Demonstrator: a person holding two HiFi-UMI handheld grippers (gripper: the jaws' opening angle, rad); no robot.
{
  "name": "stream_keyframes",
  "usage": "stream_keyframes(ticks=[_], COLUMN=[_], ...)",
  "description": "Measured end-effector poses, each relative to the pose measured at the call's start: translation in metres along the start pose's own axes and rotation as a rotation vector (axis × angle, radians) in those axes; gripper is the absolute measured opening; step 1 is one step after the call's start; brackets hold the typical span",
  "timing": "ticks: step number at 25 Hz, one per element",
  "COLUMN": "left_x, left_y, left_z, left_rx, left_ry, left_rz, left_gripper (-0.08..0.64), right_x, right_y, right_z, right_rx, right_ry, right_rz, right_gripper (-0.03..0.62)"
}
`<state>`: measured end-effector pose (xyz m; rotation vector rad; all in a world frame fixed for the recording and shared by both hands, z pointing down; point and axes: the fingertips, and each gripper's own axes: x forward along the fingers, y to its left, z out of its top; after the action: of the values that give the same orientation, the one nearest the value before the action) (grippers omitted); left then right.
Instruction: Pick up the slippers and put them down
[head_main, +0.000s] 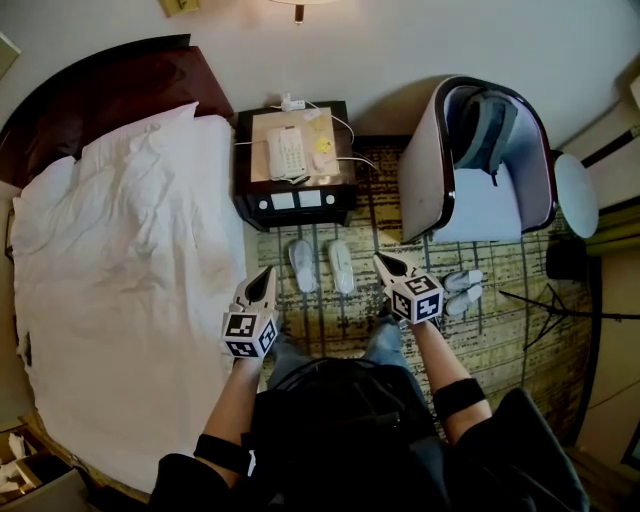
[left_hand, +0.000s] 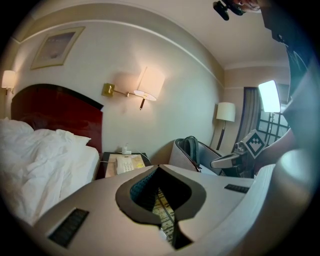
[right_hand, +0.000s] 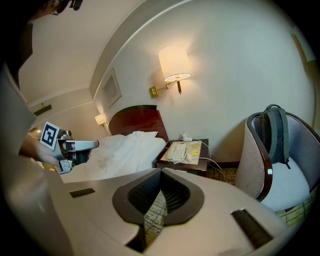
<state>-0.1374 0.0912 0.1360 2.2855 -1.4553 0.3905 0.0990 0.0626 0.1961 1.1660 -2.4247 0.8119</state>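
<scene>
Between the bed (head_main: 120, 260) at nine o'clock and the armchair (head_main: 425, 170) at two, the slippers (head_main: 322, 266) are lying on the carpet (head_main: 500, 340) at twelve. The left tongs (head_main: 265, 272) and right tongs (head_main: 380, 260) are hovering alongside, pressed together, gripping nothing; pickup is probably needing them spread and lowered.

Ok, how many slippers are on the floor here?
4. One slipper and a second lie side by side before the nightstand; a third and fourth lie together before the armchair. The person may hide more.
</scene>
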Motion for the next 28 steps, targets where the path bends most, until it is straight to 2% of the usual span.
stream_keyframes(ticks=[19, 28], left_x=[0.015, 0.031], left_y=[-0.005, -0.019], left_z=[-0.001, 0.008], left_rx=[-0.007, 0.004], left_ry=[0.013, 0.033], left_rz=[-0.017, -0.003], left_gripper=[0.004, 0.004], right_x=[-0.007, -0.008], right_y=[-0.015, -0.035], right_z=[-0.011, -0.004], right_rx=[0.045, 0.045], right_ry=[-0.009, -0.01], right_rz=[-0.027, 0.004], right_gripper=[0.0, 0.0])
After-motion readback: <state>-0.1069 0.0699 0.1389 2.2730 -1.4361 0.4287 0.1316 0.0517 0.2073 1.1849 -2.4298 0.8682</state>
